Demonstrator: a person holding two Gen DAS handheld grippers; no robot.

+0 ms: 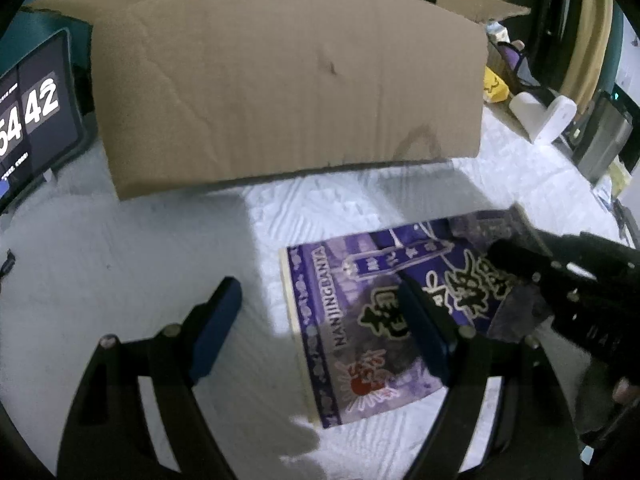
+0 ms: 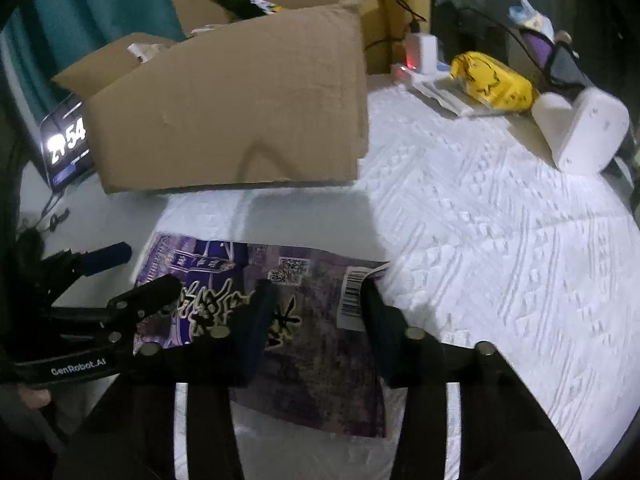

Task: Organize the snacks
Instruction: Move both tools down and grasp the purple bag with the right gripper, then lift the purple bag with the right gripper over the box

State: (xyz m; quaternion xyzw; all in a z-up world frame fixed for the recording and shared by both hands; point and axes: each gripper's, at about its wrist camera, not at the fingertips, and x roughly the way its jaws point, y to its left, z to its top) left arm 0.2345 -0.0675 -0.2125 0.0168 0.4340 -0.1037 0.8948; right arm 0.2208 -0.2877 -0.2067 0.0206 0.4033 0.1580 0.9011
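A purple snack bag (image 1: 360,320) lies flat on the white textured cover of the surface (image 2: 500,240), near its front edge and just in front of an open cardboard box (image 1: 280,88). The box stands toward the rear of the surface, its front flap hanging forward and down. The left claw (image 1: 320,320) is open: its blue-padded fingers stand wide apart, one over bare cover, the other over the bag's left part, and neither pad presses on the bag. The right claw (image 2: 316,320) straddles the bag's right end near the barcode label (image 2: 354,296); its jaws stand partly apart with the bag between them, and whether the pads press on the bag cannot be determined from either view. A tablet (image 1: 32,120) showing large digits leans at the left edge beside the box. A yellow packet (image 2: 492,80) and a white device (image 2: 584,136) sit at the far right corner, well apart from the bag.
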